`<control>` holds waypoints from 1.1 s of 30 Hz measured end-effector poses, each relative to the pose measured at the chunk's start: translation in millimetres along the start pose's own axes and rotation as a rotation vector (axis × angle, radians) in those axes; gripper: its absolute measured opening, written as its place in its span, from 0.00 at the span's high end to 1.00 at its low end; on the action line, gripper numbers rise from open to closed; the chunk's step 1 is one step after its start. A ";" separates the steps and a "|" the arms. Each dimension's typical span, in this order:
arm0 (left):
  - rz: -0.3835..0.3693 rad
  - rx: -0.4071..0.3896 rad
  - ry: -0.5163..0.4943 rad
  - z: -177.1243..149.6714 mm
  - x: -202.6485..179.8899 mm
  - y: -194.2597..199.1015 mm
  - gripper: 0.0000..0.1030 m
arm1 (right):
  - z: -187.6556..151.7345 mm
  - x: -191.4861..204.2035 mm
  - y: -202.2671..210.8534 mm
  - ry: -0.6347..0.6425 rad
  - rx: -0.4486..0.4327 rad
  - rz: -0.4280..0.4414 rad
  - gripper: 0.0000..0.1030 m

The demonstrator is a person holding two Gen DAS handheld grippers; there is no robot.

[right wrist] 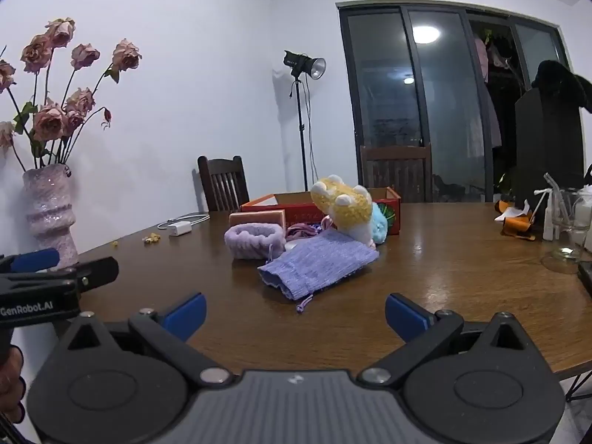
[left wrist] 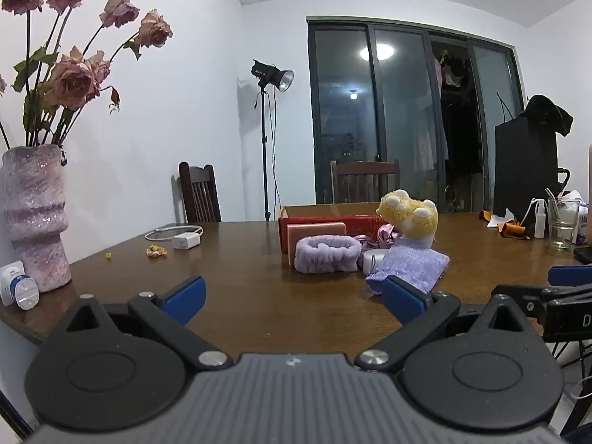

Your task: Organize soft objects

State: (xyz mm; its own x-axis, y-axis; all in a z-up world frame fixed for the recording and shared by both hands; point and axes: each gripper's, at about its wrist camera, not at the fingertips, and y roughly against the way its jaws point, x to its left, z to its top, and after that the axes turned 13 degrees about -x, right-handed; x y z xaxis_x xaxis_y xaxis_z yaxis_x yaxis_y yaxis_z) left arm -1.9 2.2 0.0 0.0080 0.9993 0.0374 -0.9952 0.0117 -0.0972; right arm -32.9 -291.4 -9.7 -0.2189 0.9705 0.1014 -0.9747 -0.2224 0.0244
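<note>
We had not started yet. Our left gripper (left wrist: pixel 294 298) and right gripper (right wrist: pixel 296 314) were spread wide, holding nothing. The purple pouch (right wrist: pixel 320 262), headband (right wrist: pixel 254 240) and yellow plush toy (right wrist: pixel 346 207) lay outside the red box (right wrist: pixel 393 203).

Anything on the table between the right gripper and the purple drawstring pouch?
Nothing: in the right wrist view only bare wooden table lies between the open right gripper and the purple drawstring pouch, whose cord end trails nearest.
</note>
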 end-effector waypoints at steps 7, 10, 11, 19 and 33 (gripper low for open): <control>0.006 0.012 -0.023 -0.6 -5.7 -2.4 0.00 | -1.0 13.0 -0.2 0.060 -0.022 -0.013 0.00; 0.000 0.005 -0.019 -0.2 -4.2 -0.1 0.00 | 3.4 7.6 3.5 0.048 -0.041 0.001 0.00; -0.001 0.002 -0.022 0.1 -4.8 0.5 0.00 | 4.9 4.4 3.7 0.049 -0.052 -0.003 0.00; -0.005 -0.001 -0.027 -1.3 -5.6 2.3 0.00 | 8.4 -8.2 3.1 -0.031 -0.078 -0.012 0.00; -0.001 0.010 -0.019 -1.8 -3.6 -0.3 0.00 | 10.0 0.9 8.2 0.013 -0.090 0.042 0.00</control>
State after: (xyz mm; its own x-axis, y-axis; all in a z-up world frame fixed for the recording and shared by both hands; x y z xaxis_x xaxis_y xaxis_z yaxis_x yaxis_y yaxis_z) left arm -1.4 -1.3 -1.9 0.0076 0.9984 0.0561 -0.9961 0.0125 -0.0875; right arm -40.6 -293.2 0.5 -0.2601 0.9616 0.0871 -0.9646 -0.2547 -0.0689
